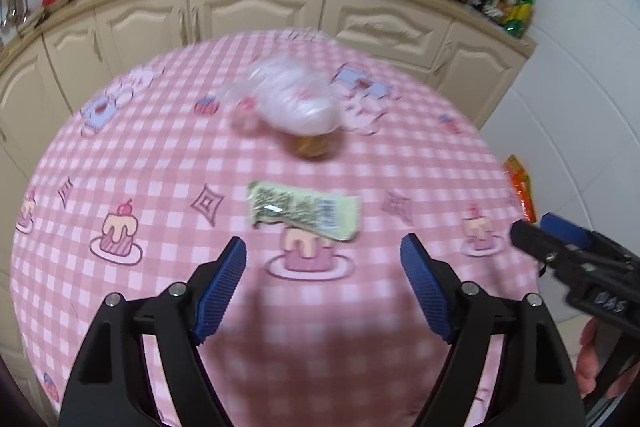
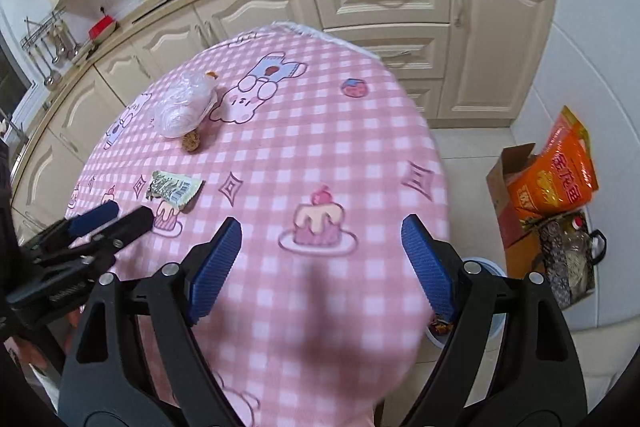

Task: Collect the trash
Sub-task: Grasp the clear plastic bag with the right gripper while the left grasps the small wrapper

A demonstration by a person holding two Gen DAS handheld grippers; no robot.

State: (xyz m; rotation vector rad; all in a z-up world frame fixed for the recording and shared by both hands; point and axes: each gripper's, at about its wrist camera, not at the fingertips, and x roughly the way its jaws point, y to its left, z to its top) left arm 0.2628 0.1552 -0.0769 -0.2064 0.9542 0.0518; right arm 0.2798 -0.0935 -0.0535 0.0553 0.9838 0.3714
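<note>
Trash lying on the pink checked worktop (image 1: 120, 163), both grippers hovering empty.
Left wrist view: green wrapper (image 1: 304, 211) is lying just beyond the left gripper (image 1: 324, 247), jaws spread. Right wrist view: right gripper (image 2: 322, 231) is hovering right of the wrapper (image 2: 174, 187), jaws spread; crumpled plastic bag (image 2: 184, 105) is sitting beyond it.

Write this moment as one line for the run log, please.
left tool open, over green wrapper | right tool open, empty | plastic bag untouched on table

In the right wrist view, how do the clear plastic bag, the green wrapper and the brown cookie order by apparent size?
Largest to smallest:
1. clear plastic bag
2. green wrapper
3. brown cookie
The bag lies farther from the camera than the wrapper, yet looks bigger.
</note>
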